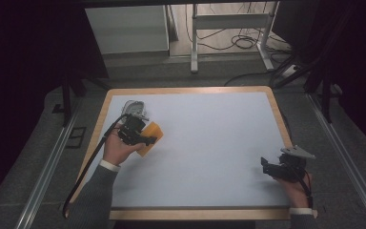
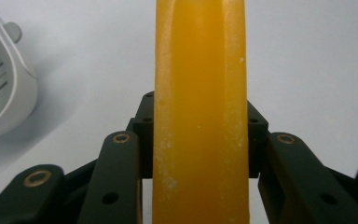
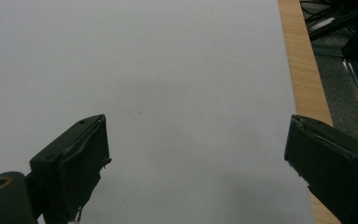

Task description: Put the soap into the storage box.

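An orange block (image 1: pixel 150 138) is clamped edge-on in my left gripper (image 1: pixel 143 138) at the table's left side, a little above the white surface. In the left gripper view the orange block (image 2: pixel 200 112) rises between the black jaws, which press on both its flanks. A small white ribbed device (image 1: pixel 136 108) lies just beyond the left hand, and the same white device (image 2: pixel 2 88) shows at the left edge of the left gripper view. Near the front right corner my right gripper (image 1: pixel 271 167) is held wide open, its pads (image 3: pixel 81 163) apart over bare table.
The white tabletop (image 1: pixel 209 138) has a wooden rim (image 1: pixel 276 114), seen at the right as a wooden strip (image 3: pixel 305 60). A black cable (image 1: pixel 88 162) trails from the left gripper off the front left. Beyond the table stand a white frame's legs and floor cables.
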Demonstrator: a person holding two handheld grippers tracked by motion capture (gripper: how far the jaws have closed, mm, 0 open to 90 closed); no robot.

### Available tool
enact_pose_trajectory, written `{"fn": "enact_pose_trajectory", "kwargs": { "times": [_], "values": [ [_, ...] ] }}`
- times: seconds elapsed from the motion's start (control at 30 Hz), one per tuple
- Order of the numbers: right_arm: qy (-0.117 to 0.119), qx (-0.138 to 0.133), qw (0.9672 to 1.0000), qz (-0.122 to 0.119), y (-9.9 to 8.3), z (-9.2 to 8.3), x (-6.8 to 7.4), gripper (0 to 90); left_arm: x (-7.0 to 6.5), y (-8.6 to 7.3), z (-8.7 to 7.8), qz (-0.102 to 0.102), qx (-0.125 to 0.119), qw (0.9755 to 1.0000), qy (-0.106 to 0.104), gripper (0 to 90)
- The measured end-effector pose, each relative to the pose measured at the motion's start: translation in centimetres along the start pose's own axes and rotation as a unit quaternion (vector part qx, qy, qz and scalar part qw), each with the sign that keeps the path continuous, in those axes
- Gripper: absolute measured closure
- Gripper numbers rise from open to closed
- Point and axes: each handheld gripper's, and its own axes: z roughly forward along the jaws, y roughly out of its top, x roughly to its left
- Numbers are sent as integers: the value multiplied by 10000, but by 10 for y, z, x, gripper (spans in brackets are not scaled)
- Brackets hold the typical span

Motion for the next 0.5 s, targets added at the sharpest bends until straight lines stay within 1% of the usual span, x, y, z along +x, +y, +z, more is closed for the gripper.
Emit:
{"fn": "enact_pose_trajectory", "kwargs": {
  "times": [0.1,0.2,0.23,0.3,0.37,0.47,0.5],
  "values": [
    [-4,-4,10000,3,0,0,0,66,2,1,-1,-20,-25,10000,32,613],
    [-2,9,10000,14,0,0,0,66,4,1,-4,-24,-108,9999,88,613],
    [2,19,10000,10,0,0,0,66,5,1,-5,-37,-131,9999,48,613],
    [-1,22,10000,12,0,1,0,66,5,2,-6,-50,-142,9999,36,613],
    [-1,28,10000,17,0,1,0,66,7,2,-6,-70,-136,9999,7,613],
    [-1,28,10000,14,0,1,0,66,10,4,-5,-98,-103,9999,16,613],
    [-6,27,10000,17,0,1,0,66,14,5,-4,-108,-70,9999,15,613]
  ]
}}
